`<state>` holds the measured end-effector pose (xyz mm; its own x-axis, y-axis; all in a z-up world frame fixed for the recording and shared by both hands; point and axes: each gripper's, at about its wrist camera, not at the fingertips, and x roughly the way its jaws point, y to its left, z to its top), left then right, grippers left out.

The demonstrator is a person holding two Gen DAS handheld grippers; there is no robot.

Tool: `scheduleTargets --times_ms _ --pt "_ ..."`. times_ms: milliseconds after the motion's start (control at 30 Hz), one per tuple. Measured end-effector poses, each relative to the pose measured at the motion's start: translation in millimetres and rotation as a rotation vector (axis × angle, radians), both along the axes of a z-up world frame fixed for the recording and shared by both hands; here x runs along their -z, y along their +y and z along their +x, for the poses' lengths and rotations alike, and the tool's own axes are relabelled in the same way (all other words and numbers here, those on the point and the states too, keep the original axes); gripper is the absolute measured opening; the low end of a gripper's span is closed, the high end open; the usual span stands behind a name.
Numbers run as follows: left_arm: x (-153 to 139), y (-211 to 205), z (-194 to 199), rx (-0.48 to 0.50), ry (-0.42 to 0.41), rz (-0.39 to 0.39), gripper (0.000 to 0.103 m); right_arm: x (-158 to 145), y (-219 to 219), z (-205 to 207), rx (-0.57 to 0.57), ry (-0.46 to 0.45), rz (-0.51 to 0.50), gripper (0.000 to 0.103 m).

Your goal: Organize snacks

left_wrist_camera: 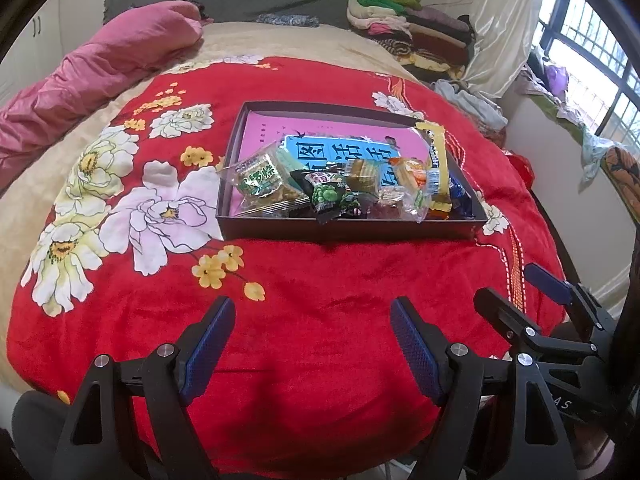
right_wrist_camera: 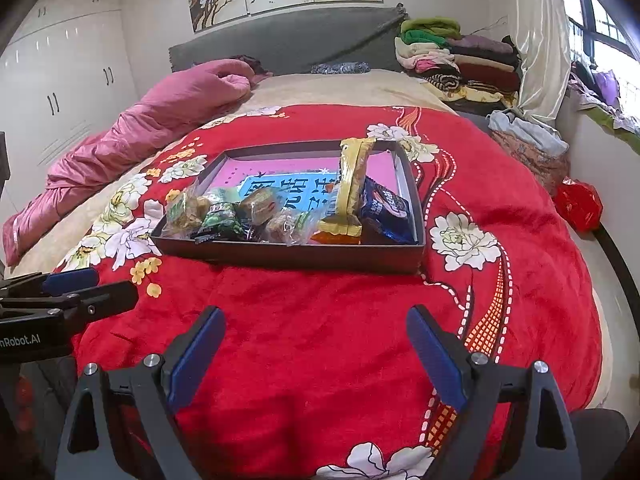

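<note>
Snack packets, all gathered along the near wall of a shallow dark tray [left_wrist_camera: 352, 234] resting on the red floral blanket [left_wrist_camera: 312, 292] of a bed. At the near left corner, a clear green-printed biscuit pack [left_wrist_camera: 266, 184]; beside it, a black-and-green pea packet [left_wrist_camera: 332, 196] with a corner poking over the near rim. Further right, small clear-wrapped cakes [left_wrist_camera: 362, 176], then a long yellow packet [right_wrist_camera: 352, 184] leaning up toward the tray's far side, and a dark blue cookie pack [right_wrist_camera: 386, 208] wedged into the near right corner.

Left claw [left_wrist_camera: 312, 344] spread wide, empty, hovering over bare blanket well short of the tray. Right claw [right_wrist_camera: 316, 352] likewise wide and empty, also near of the tray, off to the left claw's right.

Likely trouble:
- Soft bedding under a light tray: any push on the near wall probably slides or tips it rather than yielding a packet.
- Crowded, overlapping wrappers: closing on one may drag a neighbour out, especially the pea packet already over the edge.
- Slick film and air-filled packs: prone to squirting free from a pinch near a corner.
- Leaning yellow packet: apt to topple onto the blue pack if nudged.
- Two claws close together on approach: risk of clashing if both go for the middle.
</note>
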<state>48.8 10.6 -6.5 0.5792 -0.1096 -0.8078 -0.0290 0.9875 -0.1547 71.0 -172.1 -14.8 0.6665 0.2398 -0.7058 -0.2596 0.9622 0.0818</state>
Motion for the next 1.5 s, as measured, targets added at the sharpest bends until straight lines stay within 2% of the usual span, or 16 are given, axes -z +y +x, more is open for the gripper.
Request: scheduleTargets --times_ms 1133,1433,1500 --pt "0.4 1.5 0.6 -0.014 -0.010 0.010 0.081 3.1 0.8 1.0 -0.006 -0.002 -0.006 0.093" --pt "7.4 5.9 3.6 -0.019 0.011 -0.030 0.081 4.1 -0.1 1.3 -0.004 0.002 -0.008 0.094" --pt "8.2 5.1 4.1 -0.019 0.008 -0.019 0.081 4.4 -0.2 1.4 -0.004 0.002 -0.009 0.094"
